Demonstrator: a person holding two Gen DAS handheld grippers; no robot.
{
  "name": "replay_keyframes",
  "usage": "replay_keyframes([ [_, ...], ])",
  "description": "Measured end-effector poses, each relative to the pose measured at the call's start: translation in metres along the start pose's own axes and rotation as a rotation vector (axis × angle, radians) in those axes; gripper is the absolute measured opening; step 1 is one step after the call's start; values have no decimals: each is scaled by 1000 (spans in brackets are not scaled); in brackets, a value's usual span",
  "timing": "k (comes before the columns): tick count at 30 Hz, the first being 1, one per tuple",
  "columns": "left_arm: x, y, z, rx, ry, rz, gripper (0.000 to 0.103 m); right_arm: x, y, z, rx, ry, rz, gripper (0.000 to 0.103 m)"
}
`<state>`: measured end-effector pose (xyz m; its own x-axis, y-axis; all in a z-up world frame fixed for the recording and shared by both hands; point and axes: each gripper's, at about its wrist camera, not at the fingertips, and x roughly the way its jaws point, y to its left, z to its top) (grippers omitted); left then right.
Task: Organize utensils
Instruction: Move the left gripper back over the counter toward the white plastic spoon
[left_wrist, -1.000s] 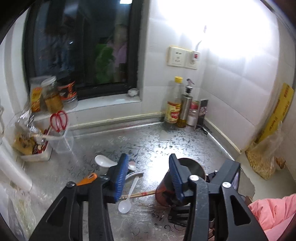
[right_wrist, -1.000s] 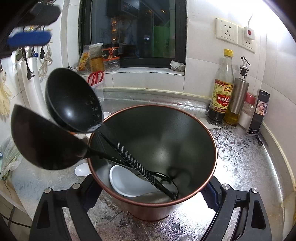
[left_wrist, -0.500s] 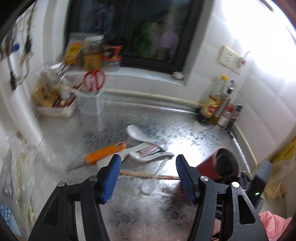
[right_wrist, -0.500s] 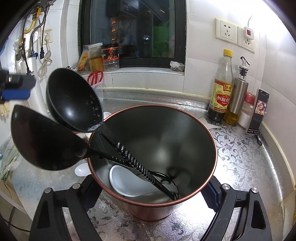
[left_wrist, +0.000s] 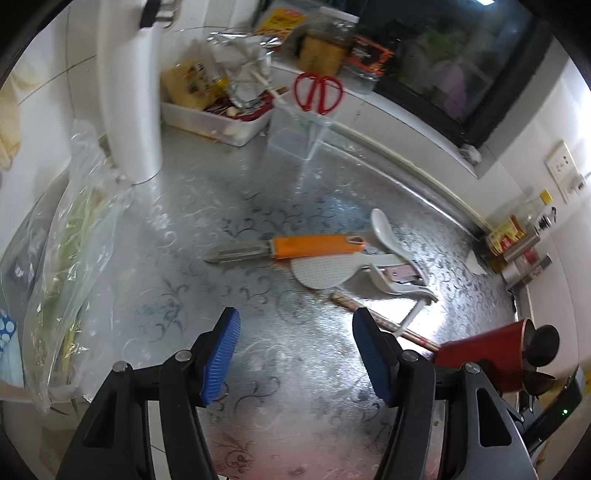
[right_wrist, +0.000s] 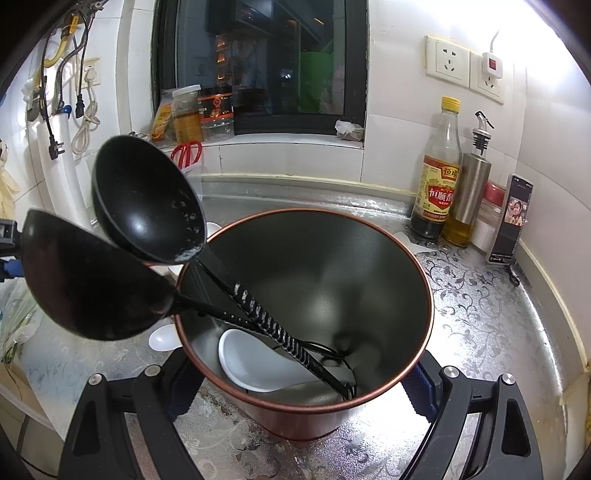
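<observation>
So, the right gripper (right_wrist: 301, 384) is clamped on the copper-red utensil holder (right_wrist: 373, 258), with its blue pads pressed against the outer wall low down on either side, and the holder is kept upright on the patterned steel counter (right_wrist: 480, 317). Two black ladles (right_wrist: 147, 199) are leaned inside it, bowls sticking out over the rim toward the left, handles running down to the bottom, where a white spoon (right_wrist: 255, 365) is also lying. The left gripper (left_wrist: 295, 354) is held above a bare patch of counter, and its jaws have just been opening; nothing is caught between the blue pads, which stand moderately wide apart. Beyond it, the loose utensils are spread across the counter: an orange-handled peeler (left_wrist: 288, 249) lying flat, a white rice paddle (left_wrist: 321, 271) just beside and partly under it, a white ceramic spoon (left_wrist: 384, 230) near the peeler's handle end, and a pair of chopsticks (left_wrist: 384, 323) running diagonally toward the holder, which is seen at the right edge of the left wrist view. Farther back, red-handled scissors (left_wrist: 317, 92) are stood in a clear plastic container (left_wrist: 295, 136), next to a white tray (left_wrist: 214, 118) full of packets.
</observation>
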<state>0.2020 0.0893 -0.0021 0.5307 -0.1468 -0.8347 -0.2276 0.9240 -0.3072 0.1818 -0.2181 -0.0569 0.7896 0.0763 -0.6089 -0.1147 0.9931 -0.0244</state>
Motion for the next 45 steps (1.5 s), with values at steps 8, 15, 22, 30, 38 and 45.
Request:
replay_keyframes([
  [8,14,16,4,-40,20,-1,70,-4,-5,-1,40,8,-45,92],
  [15,30,28,10,-51,36,-2,82,-4,-9,-3,69,30,-93,92],
  [22,45,46,16,-93,67,-3,82,-6,-9,-3,85,35,-117,92],
  [30,58,52,20,-83,107,-17,82,-6,-5,-3,111,39,-136,92],
  [38,70,52,18,-65,149,-17,82,-5,0,-2,114,36,-139,92],
  [45,75,24,18,-15,161,-34,82,-6,0,-3,82,30,-107,92],
])
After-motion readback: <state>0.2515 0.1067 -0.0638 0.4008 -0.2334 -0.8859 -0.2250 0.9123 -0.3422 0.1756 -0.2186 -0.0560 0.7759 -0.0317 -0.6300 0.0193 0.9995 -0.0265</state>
